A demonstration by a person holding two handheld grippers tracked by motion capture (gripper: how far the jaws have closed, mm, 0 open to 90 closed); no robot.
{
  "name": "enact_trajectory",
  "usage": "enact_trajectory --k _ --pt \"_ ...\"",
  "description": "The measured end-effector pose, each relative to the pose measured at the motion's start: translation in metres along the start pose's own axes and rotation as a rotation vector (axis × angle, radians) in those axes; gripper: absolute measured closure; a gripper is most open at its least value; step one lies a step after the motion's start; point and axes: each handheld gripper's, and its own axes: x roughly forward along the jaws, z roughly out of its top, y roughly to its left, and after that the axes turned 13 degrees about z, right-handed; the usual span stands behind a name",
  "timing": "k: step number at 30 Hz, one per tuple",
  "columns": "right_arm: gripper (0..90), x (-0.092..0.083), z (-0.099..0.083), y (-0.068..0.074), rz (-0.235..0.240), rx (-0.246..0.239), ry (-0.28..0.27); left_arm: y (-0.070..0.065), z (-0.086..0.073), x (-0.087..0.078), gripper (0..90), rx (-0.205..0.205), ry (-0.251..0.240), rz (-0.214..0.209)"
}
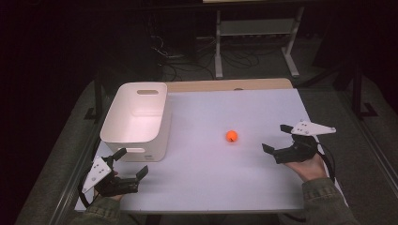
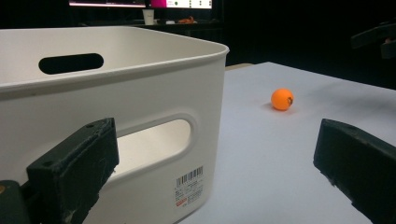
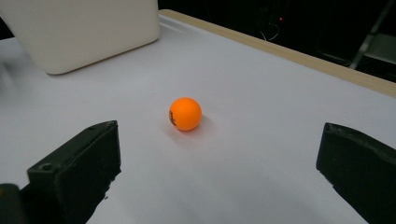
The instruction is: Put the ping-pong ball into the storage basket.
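Ball sits alone mid-tabletop, apart from the white bin; right gripper faces it, fingers wide and empty, while left gripper waits open beside the bin.

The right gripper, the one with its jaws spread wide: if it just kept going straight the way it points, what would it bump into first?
Most likely the orange ball, lying between the right gripper's open jaws and apart from them.

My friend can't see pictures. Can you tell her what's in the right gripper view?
A small orange ball sits on a white table, straight ahead between the right tool's two wide-open black jaws, which touch nothing. A white bin stands farther back at the upper left.
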Motion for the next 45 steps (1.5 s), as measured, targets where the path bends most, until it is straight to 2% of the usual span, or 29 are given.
enact_trajectory --k 20,28,45 --pt "0.0 0.014 0.033 -0.005 0.027 -0.037 0.063 0.0 0.0 -0.001 0.0 0.004 -0.005 0.01" --pt "0.0 0.025 0.042 -0.007 0.046 -0.054 0.098 0.0 0.0 -0.001 0.0 0.006 -0.004 0.011" --pt "0.0 0.043 0.057 -0.011 0.084 -0.057 0.149 -0.001 0.0 0.0 0.0 0.009 -0.003 0.005"
